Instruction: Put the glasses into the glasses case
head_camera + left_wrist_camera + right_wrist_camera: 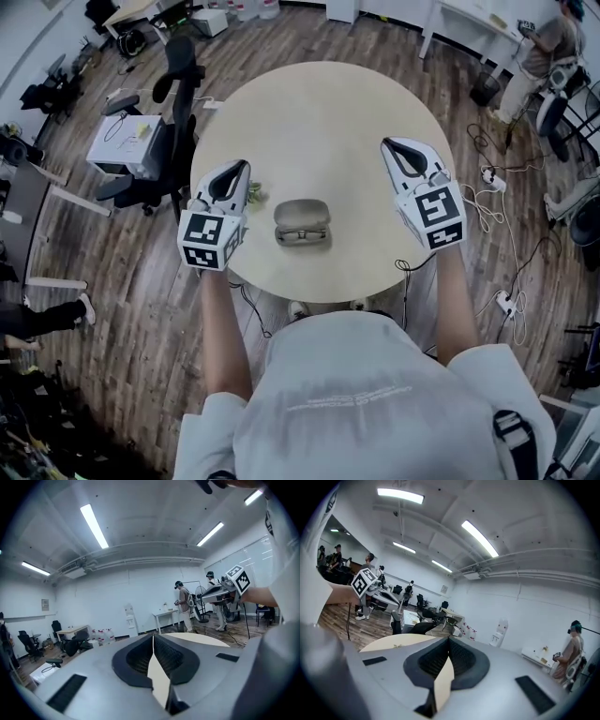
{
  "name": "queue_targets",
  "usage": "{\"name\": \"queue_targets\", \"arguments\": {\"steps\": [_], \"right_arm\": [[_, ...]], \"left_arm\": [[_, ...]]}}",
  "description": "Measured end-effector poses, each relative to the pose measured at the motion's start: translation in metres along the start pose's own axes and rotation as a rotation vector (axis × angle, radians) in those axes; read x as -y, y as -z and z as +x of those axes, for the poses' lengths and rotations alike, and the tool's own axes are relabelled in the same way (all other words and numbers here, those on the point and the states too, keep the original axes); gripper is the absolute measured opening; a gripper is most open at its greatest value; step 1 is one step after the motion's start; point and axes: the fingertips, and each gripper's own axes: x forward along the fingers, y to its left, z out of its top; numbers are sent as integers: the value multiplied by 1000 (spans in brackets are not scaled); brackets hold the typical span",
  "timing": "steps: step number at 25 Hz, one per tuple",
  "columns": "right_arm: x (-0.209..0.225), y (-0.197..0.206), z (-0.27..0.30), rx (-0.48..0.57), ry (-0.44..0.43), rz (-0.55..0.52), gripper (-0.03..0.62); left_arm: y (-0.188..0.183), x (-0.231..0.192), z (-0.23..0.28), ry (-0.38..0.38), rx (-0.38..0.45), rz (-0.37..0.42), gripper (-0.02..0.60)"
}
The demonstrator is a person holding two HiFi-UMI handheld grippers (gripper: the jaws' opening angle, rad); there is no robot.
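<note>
Your glasses [301,235] are thin-framed and lie at the near middle of the smooth, pale round table [319,103]. They're right against the rounded, matte grey case [301,214], but I can't tell if they're inside it. Your left gripper [242,169] and right gripper [387,145] flank it, both closed on nothing, probably so either one can reach in.

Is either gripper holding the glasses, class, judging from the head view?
No: the glasses lie at the grey case on the table, apart from the left gripper and the right gripper, both shut and empty.
</note>
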Motion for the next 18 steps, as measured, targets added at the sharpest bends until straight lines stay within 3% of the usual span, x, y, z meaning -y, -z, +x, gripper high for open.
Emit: {"name": "queue_targets", "arguments": {"steps": [9, 18], "right_arm": [[5, -43, -5, 89, -2, -24, 0], [-4, -65, -4, 131, -6, -43, 0]], "left_arm": [[-53, -14, -24, -72, 102, 18, 18], [-70, -13, -35, -86, 146, 37, 18]]}}
